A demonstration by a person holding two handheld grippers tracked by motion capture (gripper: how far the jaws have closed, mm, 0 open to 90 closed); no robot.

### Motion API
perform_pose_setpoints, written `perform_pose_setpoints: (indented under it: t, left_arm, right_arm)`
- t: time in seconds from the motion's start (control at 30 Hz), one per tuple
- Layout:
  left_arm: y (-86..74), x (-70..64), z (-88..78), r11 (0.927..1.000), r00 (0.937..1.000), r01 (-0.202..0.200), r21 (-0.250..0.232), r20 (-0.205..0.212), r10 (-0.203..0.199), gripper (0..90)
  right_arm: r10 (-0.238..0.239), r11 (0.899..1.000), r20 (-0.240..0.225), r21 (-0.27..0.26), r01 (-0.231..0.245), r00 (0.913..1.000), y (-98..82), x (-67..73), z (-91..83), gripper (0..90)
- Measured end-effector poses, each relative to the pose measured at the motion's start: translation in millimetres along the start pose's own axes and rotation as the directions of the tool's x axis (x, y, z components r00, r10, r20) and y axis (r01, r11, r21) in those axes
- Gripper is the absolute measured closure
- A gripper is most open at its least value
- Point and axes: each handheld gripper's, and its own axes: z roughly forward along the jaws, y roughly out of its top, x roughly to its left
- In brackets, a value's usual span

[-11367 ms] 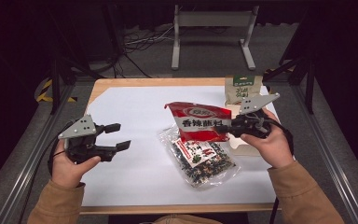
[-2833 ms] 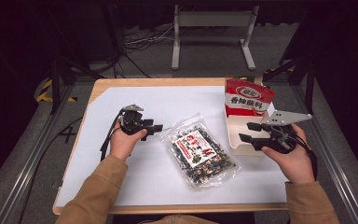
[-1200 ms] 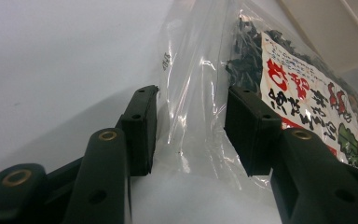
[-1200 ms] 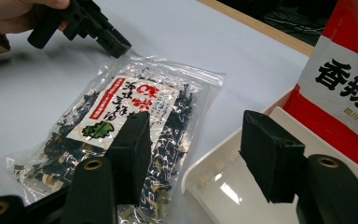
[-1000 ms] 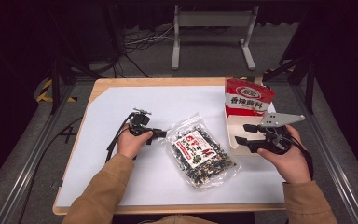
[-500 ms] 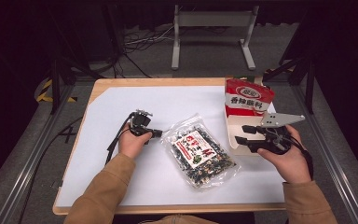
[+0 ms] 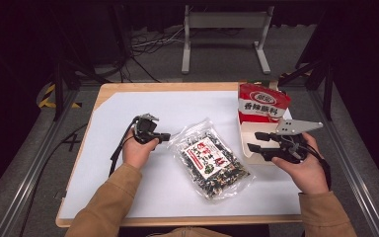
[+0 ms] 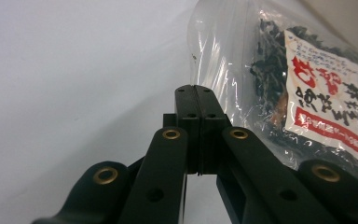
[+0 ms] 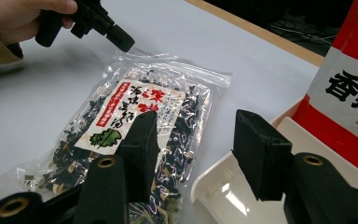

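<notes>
- Since the earliest frame, the red pouch (image 7: 262,102) has gone from the middle of the surface (image 7: 128,106) to stand upright at the far end of the white tray (image 7: 247,154), and the left gripper (image 7: 164,138) has crossed from the left side to the clear bag's (image 7: 208,159) upper-left corner.
- Left jaws have just been closing and now meet flat together; in the left gripper view they sit at the bag's crinkled edge, and whether any film is pinched between them cannot be told.
- Right gripper (image 7: 257,141) hangs over the tray with its jaws apart and nothing between them; they narrowed slightly within the last second.
- The clear bag of dark dried food lies flat at the centre of the surface, its long axis running diagonally from upper left, near the left gripper, down to lower right.
- From the left jaws the bag lies just ahead and to the right; the left hand (image 7: 137,150) is the nearer one, the right hand (image 7: 303,168) standing off beyond the tray's edge.
- The coming move likely turns on that near corner as the lifting point.
- Count: one clear bag, one red pouch, one tray, two grippers.
</notes>
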Motion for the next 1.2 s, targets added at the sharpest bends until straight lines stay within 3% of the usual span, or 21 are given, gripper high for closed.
perform_pose_setpoints:
  t: [0.13,0.27,0.4,0.57,0.6,0.77,0.87,1.2]
  left_arm:
    - [4.5,-7.9,-17.4,0.9983,0.9996,-0.023,-0.054,0.013,0.024,90.0]
    - [7.1,-13.7,-26.8,0.9957,0.9987,-0.048,-0.079,0.016,0.049,90.0]
    - [10.9,-24.5,-40.9,0.9891,0.9958,-0.085,-0.12,0.023,0.088,90.0]
    - [15.4,-41.0,-65.2,0.9733,0.9884,-0.143,-0.179,0.024,0.15,90.0]
    - [15.4,-41.0,-65.2,0.9733,0.9884,-0.143,-0.179,0.024,0.15,90.0]
    - [18.0,-52.6,-84.1,0.9561,0.979,-0.195,-0.218,0.014,0.203,90.0]
    - [18.1,-55.9,-92.4,0.9483,0.9755,-0.21,-0.238,0.015,0.219,90.0]
    - [18.4,-67.7,-117.0,0.9282,0.9651,-0.238,-0.286,0.038,0.259,90.0]
  right_arm:
    - [-0.001,1.0,-0.001,-0.006,0.001,1.0,0.7,0.5,0.6,49.7]
    - [-0.001,1.0,-0.003,-0.003,0.001,1.0,1.0,0.9,1.8,50.1]
    - [-0.002,1.0,-0.006,-0.01,0.002,1.0,1.8,1.7,1.7,49.8]
    - [0.002,1.0,-0.012,-0.026,-0.003,0.9999,1.9,3.3,2.7,45.8]
    - [0.002,1.0,-0.012,-0.026,-0.003,0.9999,1.9,3.3,2.7,45.8]
    - [0.008,0.997,-0.014,-0.074,-0.009,0.9999,1.7,7.2,4.2,40.5]
    - [0.037,0.996,-0.018,-0.077,-0.038,0.9992,1.1,8.9,5.0,38.4]
    - [0.017,0.996,-0.032,-0.087,-0.02,0.9993,0.5,12.6,13.0,36.6]
